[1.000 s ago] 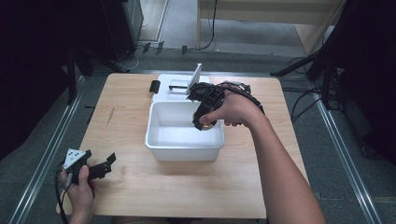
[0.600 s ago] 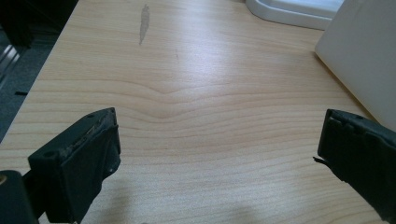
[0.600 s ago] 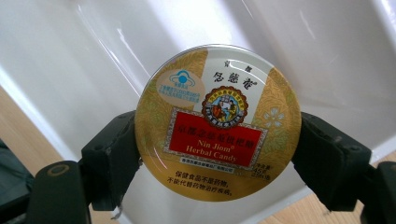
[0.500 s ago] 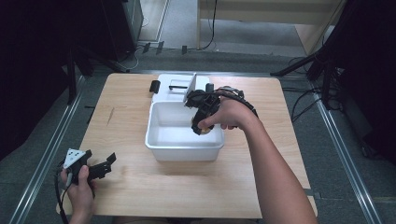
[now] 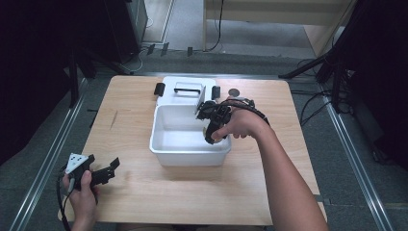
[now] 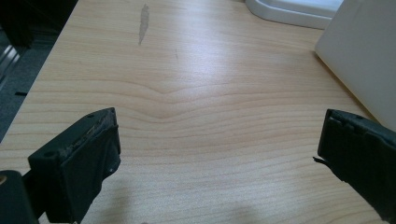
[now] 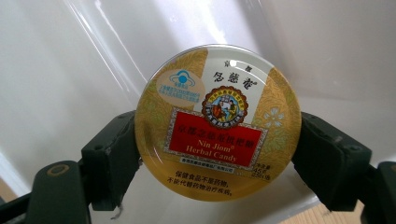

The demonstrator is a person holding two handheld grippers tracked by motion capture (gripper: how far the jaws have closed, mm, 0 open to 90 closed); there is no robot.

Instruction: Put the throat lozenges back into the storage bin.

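Your wooden table point(image 5: 144, 202) carries a grey scuff mark point(image 5: 113, 119) near its left edge. At the far side a white lid point(image 5: 185, 98) lies flat, black handle point(image 5: 188, 90) on top, with a small dark disc point(image 5: 234, 92) near it. Black cables point(image 5: 315, 108) trail over the grey floor point(image 5: 365, 144) on your right.

Light wood table point(image 5: 144, 202) with a grey smear mark point(image 6: 144, 18) on the left side. White plastic bin point(image 5: 190, 153) sits mid-table, its lid point(image 5: 183, 90) flat just behind it. Small dark round thing point(image 5: 234, 92) near the back edge, can't tell what.
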